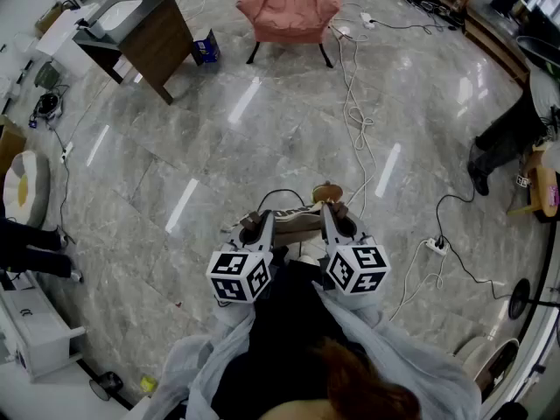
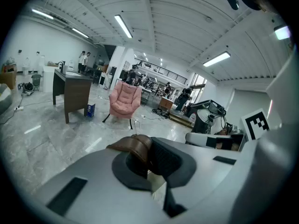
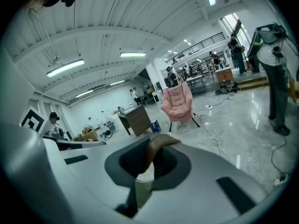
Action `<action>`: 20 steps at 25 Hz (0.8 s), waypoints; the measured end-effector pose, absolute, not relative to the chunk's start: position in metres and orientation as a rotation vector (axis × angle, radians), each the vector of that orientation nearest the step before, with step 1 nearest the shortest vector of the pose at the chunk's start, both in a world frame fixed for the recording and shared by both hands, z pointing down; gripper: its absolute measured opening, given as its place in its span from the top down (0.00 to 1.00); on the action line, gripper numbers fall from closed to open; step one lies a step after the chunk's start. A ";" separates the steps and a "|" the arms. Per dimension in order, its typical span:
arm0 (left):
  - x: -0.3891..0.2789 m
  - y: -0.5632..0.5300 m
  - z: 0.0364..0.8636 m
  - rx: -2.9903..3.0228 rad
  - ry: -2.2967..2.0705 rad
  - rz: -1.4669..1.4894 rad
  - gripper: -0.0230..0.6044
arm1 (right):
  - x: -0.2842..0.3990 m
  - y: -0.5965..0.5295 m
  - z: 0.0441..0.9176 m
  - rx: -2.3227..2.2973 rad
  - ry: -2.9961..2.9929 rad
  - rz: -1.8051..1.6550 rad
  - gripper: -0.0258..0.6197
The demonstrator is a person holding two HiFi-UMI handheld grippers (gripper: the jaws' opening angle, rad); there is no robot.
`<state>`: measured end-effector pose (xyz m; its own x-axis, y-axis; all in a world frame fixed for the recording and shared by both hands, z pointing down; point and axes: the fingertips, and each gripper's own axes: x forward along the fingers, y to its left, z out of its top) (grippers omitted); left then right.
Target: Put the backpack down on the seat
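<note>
- My left gripper (image 2: 140, 149) is clamped shut on a brown strap (image 2: 134, 146). My right gripper (image 3: 152, 154) is likewise closed on a brown strap (image 3: 161, 143). I cannot tell whether these are one strap or two.
- The backpack (image 1: 284, 318) hangs from those straps, close in front of me. I take the dark bulk under the two grippers for its body, though little of it shows clearly.
- I expect it to be soft and saggy, not stiff, with its weight hanging low and likely to swing as I walk. The strap looks like smooth leather and could slide in the jaws, so I judge a hold near its root to be safer.
- The seat is the pink armchair (image 1: 289, 3), far across the floor (image 1: 262, 138) by its far edge and well apart from me.
- Loose cables (image 1: 354, 116) trail over the floor from the armchair's front right leg towards my right side, and they are the main trip risk.
- A power strip (image 1: 435, 246) lies on the floor to my right.
- A dark desk (image 1: 144, 29) and a blue box (image 1: 206, 46) stand left of the armchair, clear of a straight path to it.
- A person (image 1: 507, 138) stands near the right edge of the floor.
</note>
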<state>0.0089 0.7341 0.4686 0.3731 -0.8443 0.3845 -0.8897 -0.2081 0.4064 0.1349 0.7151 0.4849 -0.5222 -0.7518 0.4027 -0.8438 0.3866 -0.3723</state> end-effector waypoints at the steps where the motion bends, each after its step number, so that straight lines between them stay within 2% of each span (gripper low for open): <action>1: 0.007 0.738 0.469 2.066 -1.496 0.099 0.94 | 0.133 0.720 0.486 1.432 -2.474 0.809 0.93; 20: 0.004 0.770 0.415 2.184 -1.626 -0.042 0.94 | 0.131 0.751 0.435 1.436 -2.628 0.610 0.93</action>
<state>0.0038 0.7700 0.4154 0.3170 -0.9228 0.2191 -0.9102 -0.2312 0.3435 0.1308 0.7512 0.4352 -0.5558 -0.7893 0.2608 -0.8235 0.4799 -0.3026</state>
